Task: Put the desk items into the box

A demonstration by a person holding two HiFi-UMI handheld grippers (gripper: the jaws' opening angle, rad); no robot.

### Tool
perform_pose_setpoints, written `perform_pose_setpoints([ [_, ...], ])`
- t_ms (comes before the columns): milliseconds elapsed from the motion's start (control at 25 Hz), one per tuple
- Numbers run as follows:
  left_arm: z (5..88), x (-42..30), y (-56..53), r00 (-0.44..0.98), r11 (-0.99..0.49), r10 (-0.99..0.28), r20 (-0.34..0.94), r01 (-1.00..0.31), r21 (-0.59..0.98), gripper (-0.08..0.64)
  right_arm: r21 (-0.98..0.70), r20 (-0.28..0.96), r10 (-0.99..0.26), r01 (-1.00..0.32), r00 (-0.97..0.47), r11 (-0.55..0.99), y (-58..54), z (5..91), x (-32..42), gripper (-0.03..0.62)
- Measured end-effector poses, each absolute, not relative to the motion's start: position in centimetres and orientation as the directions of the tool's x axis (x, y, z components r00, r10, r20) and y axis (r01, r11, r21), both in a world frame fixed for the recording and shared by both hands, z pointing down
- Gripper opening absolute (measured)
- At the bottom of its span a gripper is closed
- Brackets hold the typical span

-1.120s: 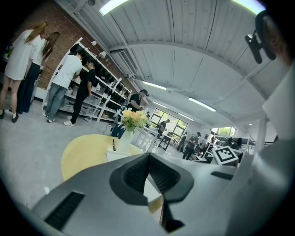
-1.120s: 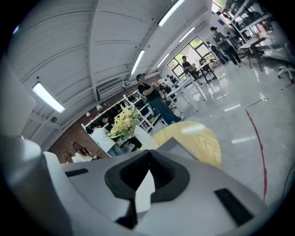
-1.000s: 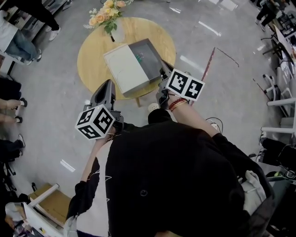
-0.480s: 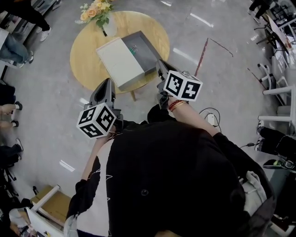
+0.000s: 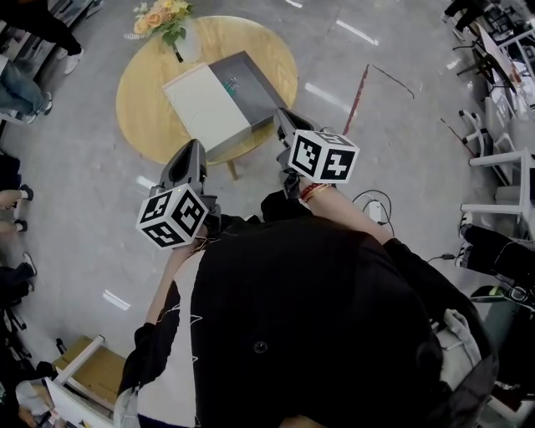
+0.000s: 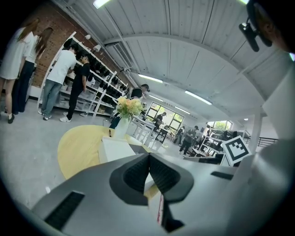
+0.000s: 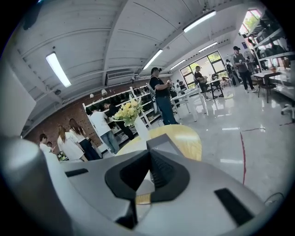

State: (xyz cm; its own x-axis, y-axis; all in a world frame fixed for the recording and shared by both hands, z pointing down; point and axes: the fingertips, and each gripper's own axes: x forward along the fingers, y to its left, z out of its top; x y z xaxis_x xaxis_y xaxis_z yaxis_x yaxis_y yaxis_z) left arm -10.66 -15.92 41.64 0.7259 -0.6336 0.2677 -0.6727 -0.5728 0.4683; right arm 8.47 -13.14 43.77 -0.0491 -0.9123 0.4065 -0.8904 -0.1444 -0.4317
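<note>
A round wooden table (image 5: 146,113) carries an open grey box (image 5: 249,88) with its white lid (image 5: 203,106) lying beside it on the left. Something small and green (image 5: 231,82) lies inside the box. My left gripper (image 5: 193,150) hovers off the table's near edge, shut and empty. My right gripper (image 5: 282,119) is at the box's near right corner, also shut with nothing in it. The left gripper view shows my left gripper (image 6: 149,156) with the jaws together, the lid (image 6: 114,148) beyond. In the right gripper view, my right gripper (image 7: 148,152) points at the box (image 7: 162,143).
A vase of yellow flowers (image 5: 163,17) stands at the table's far edge. People (image 6: 64,78) stand by shelves at the left. A red floor line (image 5: 359,88), a cable (image 5: 368,205) and white furniture (image 5: 501,167) lie to the right, a wooden crate (image 5: 88,368) behind left.
The table and box have slid up and left in the head view. My right gripper has rolled a little. Both pairs of jaws stay together.
</note>
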Motion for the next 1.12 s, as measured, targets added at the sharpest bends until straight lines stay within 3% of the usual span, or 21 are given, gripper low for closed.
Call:
perform_pose_setpoints([
  [1120, 40.3, -7.3, -16.9, 0.739, -0.603, -0.624, 0.254, -0.662, 0.446, 0.010, -0.415, 0.387, -0.920, -0.902, -0.061, -0.115, -14.4, 42.6, 10.8, 0.005],
])
